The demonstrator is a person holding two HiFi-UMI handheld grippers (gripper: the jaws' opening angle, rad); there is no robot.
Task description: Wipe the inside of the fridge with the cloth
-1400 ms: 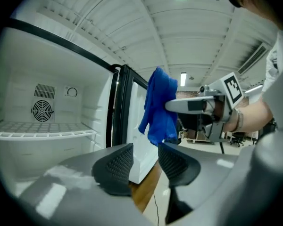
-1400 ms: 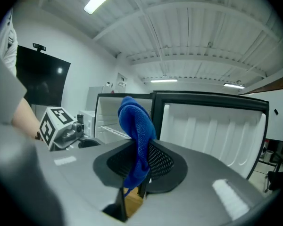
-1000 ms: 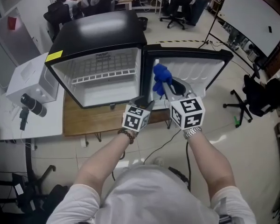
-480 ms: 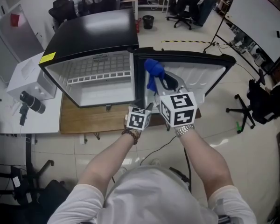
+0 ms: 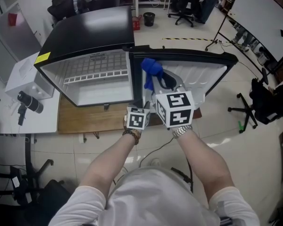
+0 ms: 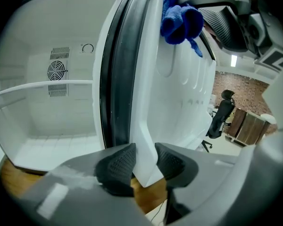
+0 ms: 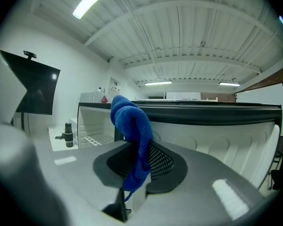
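Note:
The black fridge [image 5: 85,32] stands open, its white inside [image 5: 101,93] and wire shelf [image 5: 99,74] bare. Its door [image 5: 198,74] is swung out to the right. My left gripper [image 5: 146,106] is at the door's near lower corner. In the left gripper view its jaws [image 6: 144,157] are closing, and both pads [image 6: 119,164] press the white door edge [image 6: 179,93] between them. My right gripper [image 5: 155,81] is held higher, in front of the door, shut on a blue cloth [image 5: 151,68]. The cloth [image 7: 129,121] bunches above the jaws [image 7: 139,161] and hangs down between them.
The fridge sits on a low wooden platform [image 5: 80,121]. To its left is a white table [image 5: 14,121] with a black cylindrical device [image 5: 29,102] and a white box [image 5: 23,76]. Office chairs [image 5: 257,100] stand at the right and the far back. A cable [image 5: 155,149] lies on the floor.
My right gripper with the cloth has drifted left and nearer to me. The left gripper has stayed at the door's lower corner. The fridge sits slightly further left in the head view.

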